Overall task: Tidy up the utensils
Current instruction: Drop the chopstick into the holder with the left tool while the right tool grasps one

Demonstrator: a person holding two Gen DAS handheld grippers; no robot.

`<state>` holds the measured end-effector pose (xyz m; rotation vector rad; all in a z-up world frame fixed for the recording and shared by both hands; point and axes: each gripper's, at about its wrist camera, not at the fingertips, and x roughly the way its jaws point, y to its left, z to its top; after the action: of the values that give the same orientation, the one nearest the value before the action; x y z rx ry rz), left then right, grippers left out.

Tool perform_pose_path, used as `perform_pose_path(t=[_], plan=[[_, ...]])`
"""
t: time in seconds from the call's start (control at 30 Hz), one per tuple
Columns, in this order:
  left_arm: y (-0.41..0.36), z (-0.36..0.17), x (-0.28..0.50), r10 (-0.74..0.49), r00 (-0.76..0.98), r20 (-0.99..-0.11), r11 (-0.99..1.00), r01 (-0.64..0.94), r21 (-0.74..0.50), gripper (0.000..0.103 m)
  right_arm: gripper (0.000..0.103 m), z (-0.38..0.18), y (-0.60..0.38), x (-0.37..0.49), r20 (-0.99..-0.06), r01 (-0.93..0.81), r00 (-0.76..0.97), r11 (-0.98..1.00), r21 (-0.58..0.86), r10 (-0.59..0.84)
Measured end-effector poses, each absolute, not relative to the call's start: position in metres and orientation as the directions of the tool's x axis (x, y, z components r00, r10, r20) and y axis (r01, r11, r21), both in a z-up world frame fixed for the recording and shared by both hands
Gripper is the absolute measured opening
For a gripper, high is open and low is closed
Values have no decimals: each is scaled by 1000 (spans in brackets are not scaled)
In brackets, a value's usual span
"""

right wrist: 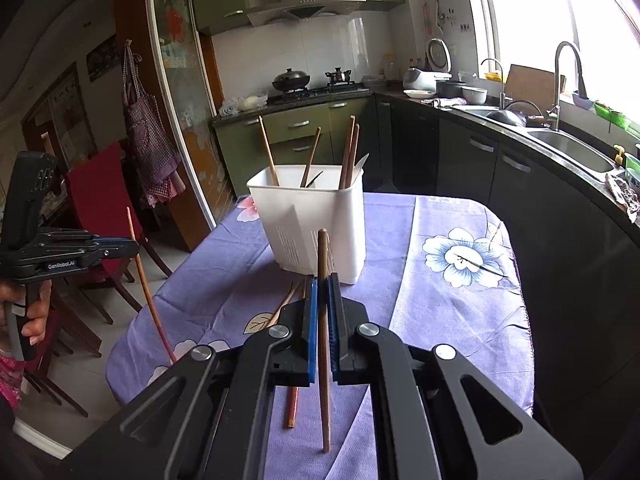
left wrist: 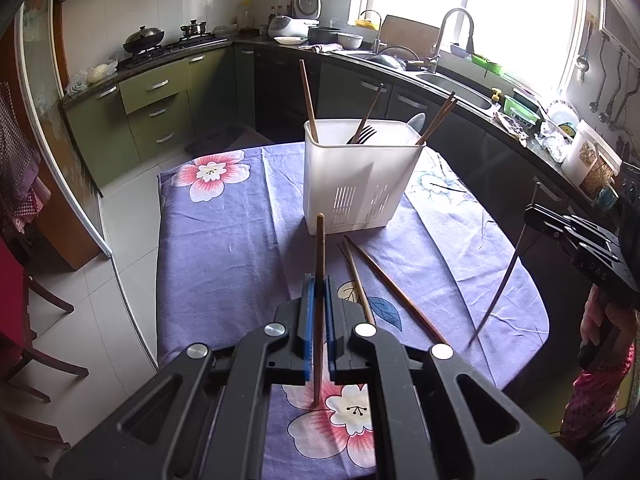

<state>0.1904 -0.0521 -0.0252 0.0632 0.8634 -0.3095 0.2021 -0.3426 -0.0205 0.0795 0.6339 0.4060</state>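
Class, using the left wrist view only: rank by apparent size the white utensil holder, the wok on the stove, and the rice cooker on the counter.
1. White utensil holder, by far the largest.
2-3. Wok and rice cooker look alike; not ranked. Both stand far from the camera, so true sizes stay unsure.

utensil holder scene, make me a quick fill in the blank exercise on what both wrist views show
1. The left gripper is shut on a single ____.
2. The white utensil holder stands on a purple cloth printed with ____.
3. Loose on the tablecloth in front of the holder lie ____ chopsticks.
4. The right gripper holds its chopstick with the jaws ____.

Missing words: chopstick; flowers; two; shut
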Motion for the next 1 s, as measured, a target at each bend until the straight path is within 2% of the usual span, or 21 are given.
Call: perform_pose_path(t=[0.4,0.67,1.0], plan=[[-66,1,202,-272,627,-730,945,315,-81,5,6,32,-348,208,-490,-369,766,909,195,416],[-77,53,230,-311,660,-684,936,338,-99,5,6,71,-336,226,-469,-399,772,902,168,429],[-99,135,269,-312,778,-545,939,339,-55,5,6,111,-334,253,-424,-404,792,898,176,440]])
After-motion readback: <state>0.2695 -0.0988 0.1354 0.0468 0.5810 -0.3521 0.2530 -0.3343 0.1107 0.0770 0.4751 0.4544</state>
